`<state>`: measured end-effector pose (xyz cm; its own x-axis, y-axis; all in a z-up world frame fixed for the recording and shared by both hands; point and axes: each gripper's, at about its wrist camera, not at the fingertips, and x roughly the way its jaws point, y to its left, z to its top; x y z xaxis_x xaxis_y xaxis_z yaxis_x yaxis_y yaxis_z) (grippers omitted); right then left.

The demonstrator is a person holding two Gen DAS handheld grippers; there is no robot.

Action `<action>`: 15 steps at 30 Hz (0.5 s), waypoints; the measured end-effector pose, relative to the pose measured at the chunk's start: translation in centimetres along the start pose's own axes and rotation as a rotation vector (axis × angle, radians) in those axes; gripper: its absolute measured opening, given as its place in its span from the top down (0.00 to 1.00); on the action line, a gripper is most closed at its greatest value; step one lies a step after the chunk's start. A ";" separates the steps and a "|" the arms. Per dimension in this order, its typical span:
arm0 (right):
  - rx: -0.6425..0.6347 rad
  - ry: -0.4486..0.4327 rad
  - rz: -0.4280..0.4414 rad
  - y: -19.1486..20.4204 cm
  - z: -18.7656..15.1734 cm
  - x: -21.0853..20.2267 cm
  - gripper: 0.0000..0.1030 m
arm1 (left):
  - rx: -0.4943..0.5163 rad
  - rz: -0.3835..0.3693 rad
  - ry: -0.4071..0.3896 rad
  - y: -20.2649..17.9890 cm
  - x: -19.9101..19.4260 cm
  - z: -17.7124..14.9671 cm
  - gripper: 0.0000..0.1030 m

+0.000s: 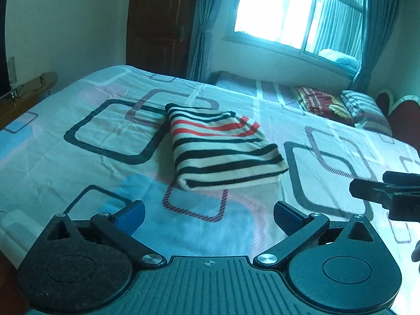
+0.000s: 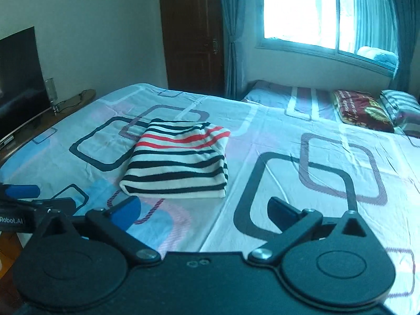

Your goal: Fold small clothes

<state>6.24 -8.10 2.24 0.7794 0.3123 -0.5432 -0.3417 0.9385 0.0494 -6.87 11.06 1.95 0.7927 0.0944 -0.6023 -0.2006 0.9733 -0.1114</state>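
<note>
- Here, nearest in each wrist view, the left gripper and the right gripper both stand with jaws spread wide and nothing between them, above the near part of the bed; the right one also shows at the right edge of the left view.
- Just beyond lies one garment, striped black and red on cream, folded into a thick rectangle on the sheet, clear of both grippers.
- It looks soft, light and limp, probably a knit: it should sag if lifted by one corner and is not fragile or slippery. My guess is the near folded edge, rounded and several layers thick, gives the surest hold; pinching all layers there, one gripper at each end, should keep the stack from opening.
- The far edge looks looser, with a dark trim showing, so a grip there may unfold it.
- Farther back, two pillows lie by the wall, under one window, beside one door.
</note>
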 end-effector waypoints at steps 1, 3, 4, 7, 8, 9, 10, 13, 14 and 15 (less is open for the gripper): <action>0.006 0.008 0.004 -0.1 -0.2 0.0 0.01 | -0.002 0.001 0.003 0.1 0.0 -0.1 0.00; 0.022 0.010 -0.005 -0.1 -0.4 -0.2 0.01 | -0.003 -0.005 0.001 0.3 -0.1 -0.1 0.00; 0.022 0.010 -0.007 0.0 -0.5 -0.3 0.01 | 0.000 -0.007 -0.003 0.4 -0.2 0.0 0.00; 0.013 -0.005 -0.019 0.3 -0.5 -0.7 0.01 | 0.013 -0.006 -0.019 0.3 -0.6 0.2 0.00; 0.011 -0.005 -0.020 0.5 -0.5 -0.8 0.01 | 0.019 -0.008 -0.022 0.3 -0.8 0.2 0.00; 0.012 -0.006 -0.022 0.5 -0.5 -0.8 0.01 | 0.026 -0.006 -0.025 0.2 -0.8 0.2 0.00; 0.017 -0.009 -0.022 0.5 -0.5 -0.9 0.01 | 0.034 -0.002 -0.026 0.1 -0.8 0.2 0.00; 0.026 -0.003 -0.019 0.4 -0.7 -0.9 0.01 | 0.053 0.001 -0.029 -0.3 -1.0 0.2 0.00; 0.027 -0.005 -0.021 0.4 -0.7 -1.0 0.01 | 0.056 0.001 -0.031 -0.4 -1.1 0.2 0.00; 0.026 -0.007 -0.022 0.4 -0.7 -1.0 0.01 | 0.058 -0.001 -0.031 -0.4 -1.1 0.2 0.00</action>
<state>4.92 -8.13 2.21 0.7906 0.2922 -0.5381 -0.3104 0.9488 0.0591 -7.56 10.59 2.81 0.8106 0.0994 -0.5771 -0.1670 0.9838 -0.0650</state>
